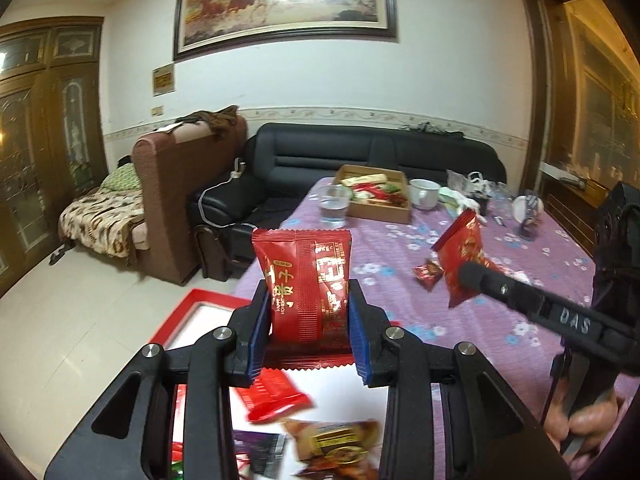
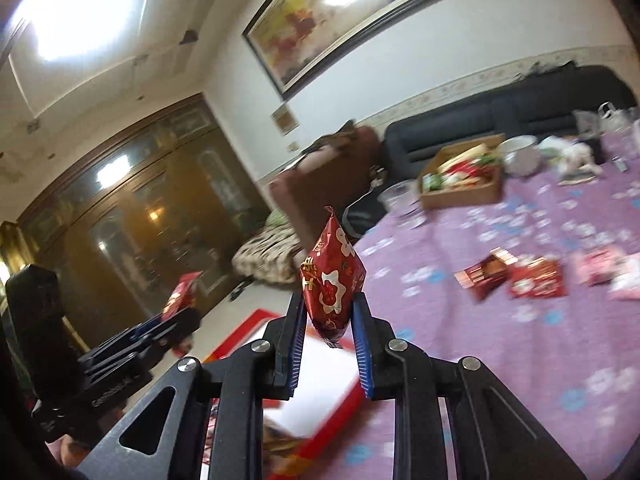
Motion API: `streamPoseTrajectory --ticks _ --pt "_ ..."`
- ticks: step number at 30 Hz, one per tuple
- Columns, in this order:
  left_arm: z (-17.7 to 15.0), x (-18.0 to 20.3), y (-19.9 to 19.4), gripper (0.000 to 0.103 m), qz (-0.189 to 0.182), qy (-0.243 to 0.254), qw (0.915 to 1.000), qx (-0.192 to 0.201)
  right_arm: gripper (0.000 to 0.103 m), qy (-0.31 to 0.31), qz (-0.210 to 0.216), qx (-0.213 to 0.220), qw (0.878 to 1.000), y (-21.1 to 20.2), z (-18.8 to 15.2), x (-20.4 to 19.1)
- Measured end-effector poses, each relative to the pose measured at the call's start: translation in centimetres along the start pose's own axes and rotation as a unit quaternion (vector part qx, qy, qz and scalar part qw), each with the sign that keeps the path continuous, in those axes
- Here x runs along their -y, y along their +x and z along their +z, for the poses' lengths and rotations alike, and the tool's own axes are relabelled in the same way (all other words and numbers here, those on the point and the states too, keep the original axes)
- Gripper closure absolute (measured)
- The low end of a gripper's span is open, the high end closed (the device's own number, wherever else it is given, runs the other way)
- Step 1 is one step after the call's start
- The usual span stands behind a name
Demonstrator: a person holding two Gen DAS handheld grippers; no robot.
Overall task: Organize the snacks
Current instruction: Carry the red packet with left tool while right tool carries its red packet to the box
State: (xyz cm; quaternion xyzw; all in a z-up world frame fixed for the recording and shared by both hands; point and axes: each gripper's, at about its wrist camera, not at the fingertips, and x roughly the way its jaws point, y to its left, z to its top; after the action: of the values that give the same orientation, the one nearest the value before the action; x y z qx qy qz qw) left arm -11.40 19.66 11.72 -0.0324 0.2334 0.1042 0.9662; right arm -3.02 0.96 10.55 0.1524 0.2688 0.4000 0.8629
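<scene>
1. The left gripper (image 1: 310, 316) is clamped on a red snack packet (image 1: 304, 284), upright at the centre of its view, long axis vertical

2. The right gripper (image 2: 328, 320) pinches a red-and-white snack packet (image 2: 332, 276), upright and tilted

3. The red-rimmed tray (image 1: 208, 300) lies directly below the left gripper, at lower left, so I judge that hand nearer

4. Loose packets (image 2: 516, 276) lie at middle right on the purple tablecloth (image 2: 520, 340)

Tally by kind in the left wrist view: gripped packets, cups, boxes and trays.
Gripped packets: 2, flat red packet, patterned red packet.
Cups: 2, clear cup, white mug.
Boxes and trays: 2, cardboard box, red tray.
Total: 6.
</scene>
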Motion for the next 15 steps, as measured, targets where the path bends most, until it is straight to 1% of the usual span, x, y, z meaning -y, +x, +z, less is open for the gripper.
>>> streamPoseTrajectory --ticks 2,8,12,15 --pt "-0.3 -1.1 0.3 0.070 0.009 -0.008 0.9999 -0.004 0.081 -0.005 0.016 -0.015 1.000 1.6 -0.9 -1.5" --pt "-1.3 -3.7 1.1 0.070 0.029 -0.028 0.9990 -0.018 0.081 -0.024 0.042 -0.050 0.998 4.6 -3.4 -4.3" --pt "-2.0 -4.6 1.6 0.070 0.036 -0.037 0.9983 -0.025 0.081 -0.034 0.047 -0.063 0.996 5.4 -4.4 -5.0" --pt "-2.2 -5.1 1.9 0.070 0.040 -0.042 0.9979 -0.028 0.081 -0.036 0.047 -0.069 0.996 5.6 -4.8 -4.7"
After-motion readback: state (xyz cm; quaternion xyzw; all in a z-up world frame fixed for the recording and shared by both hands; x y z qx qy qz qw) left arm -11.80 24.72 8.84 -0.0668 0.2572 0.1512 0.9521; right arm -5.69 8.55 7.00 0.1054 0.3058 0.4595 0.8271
